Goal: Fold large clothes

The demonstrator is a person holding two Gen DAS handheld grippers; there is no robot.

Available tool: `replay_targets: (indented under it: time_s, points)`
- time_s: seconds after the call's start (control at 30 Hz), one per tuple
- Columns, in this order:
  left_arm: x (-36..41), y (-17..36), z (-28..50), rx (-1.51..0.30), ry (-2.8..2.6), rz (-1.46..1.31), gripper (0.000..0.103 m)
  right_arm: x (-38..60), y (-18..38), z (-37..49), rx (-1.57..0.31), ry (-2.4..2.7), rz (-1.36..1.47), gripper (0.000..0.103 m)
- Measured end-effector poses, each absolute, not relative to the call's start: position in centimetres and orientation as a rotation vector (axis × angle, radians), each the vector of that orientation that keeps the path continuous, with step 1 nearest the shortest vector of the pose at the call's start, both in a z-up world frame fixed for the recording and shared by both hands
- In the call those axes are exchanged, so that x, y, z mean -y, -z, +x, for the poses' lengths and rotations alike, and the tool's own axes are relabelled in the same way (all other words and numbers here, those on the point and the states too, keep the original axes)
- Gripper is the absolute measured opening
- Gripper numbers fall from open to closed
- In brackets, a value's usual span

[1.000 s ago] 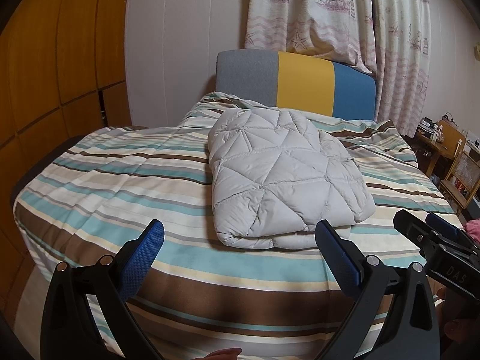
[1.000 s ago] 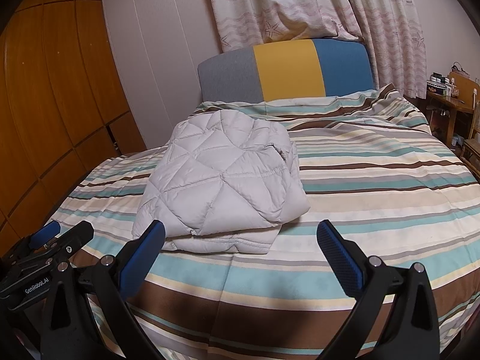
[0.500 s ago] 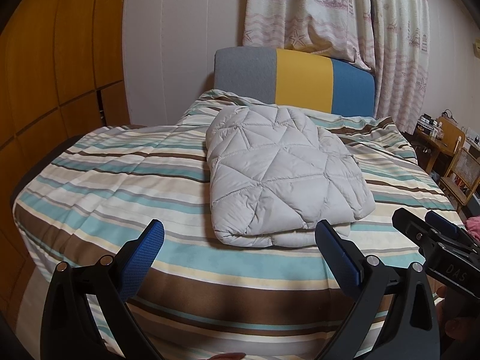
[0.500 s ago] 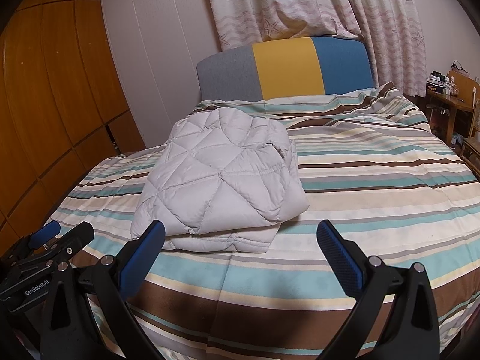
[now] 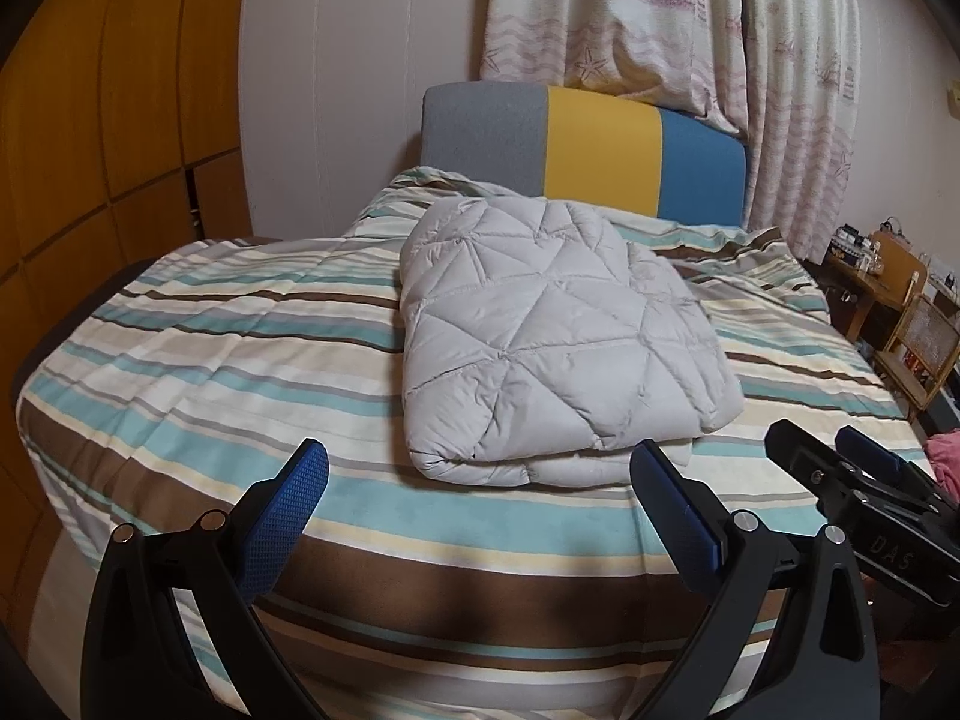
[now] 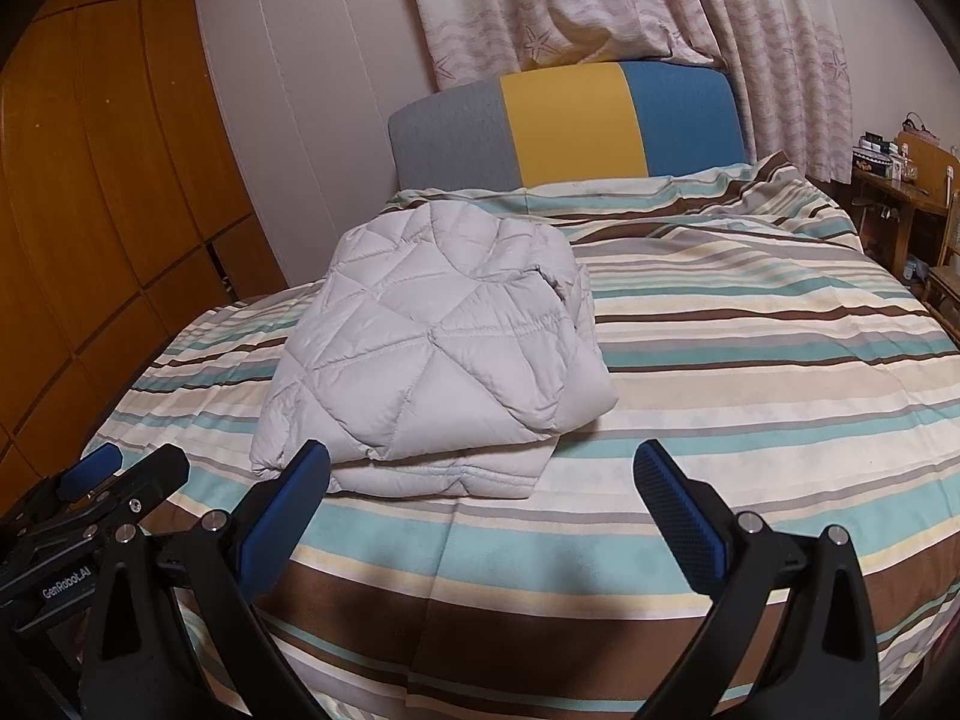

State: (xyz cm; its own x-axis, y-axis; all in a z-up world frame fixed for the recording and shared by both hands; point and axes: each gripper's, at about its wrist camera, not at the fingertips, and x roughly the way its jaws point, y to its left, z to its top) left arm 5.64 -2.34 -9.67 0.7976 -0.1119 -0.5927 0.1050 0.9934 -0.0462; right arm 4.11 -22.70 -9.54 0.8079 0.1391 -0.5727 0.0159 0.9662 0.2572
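Observation:
A pale grey quilted jacket [image 5: 558, 336] lies folded into a thick rectangle on the striped bed cover [image 5: 210, 372]. In the right wrist view the same jacket [image 6: 432, 354] sits left of centre, its folded edge facing me. My left gripper [image 5: 480, 480] hangs open near the bed's front edge, just short of the jacket's near fold, holding nothing. My right gripper [image 6: 480, 480] is open too, empty, its left finger crossing in front of the jacket's near corner. Each gripper shows at the side of the other's view: the right gripper [image 5: 864, 492], the left gripper [image 6: 96, 498].
A grey, yellow and blue headboard [image 5: 582, 150] stands at the far end under patterned curtains [image 5: 660, 30]. Wooden wardrobe doors [image 6: 102, 180] line the left wall. Wooden furniture with small items [image 5: 900, 300] stands to the right of the bed. Something pink [image 5: 945, 456] lies at the right edge.
Both views have shifted slightly, and the jacket sits a little higher in the frames. Both grippers stay open and empty; the jacket itself has not moved.

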Motion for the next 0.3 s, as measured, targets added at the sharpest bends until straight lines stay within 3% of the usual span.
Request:
replay_targets:
  time_s: [0.3]
  points:
    - [0.7,13.0,11.1,-0.787,0.052,-0.019,0.100,25.9,12.2,8.1,-0.700,-0.013,0.286,0.101]
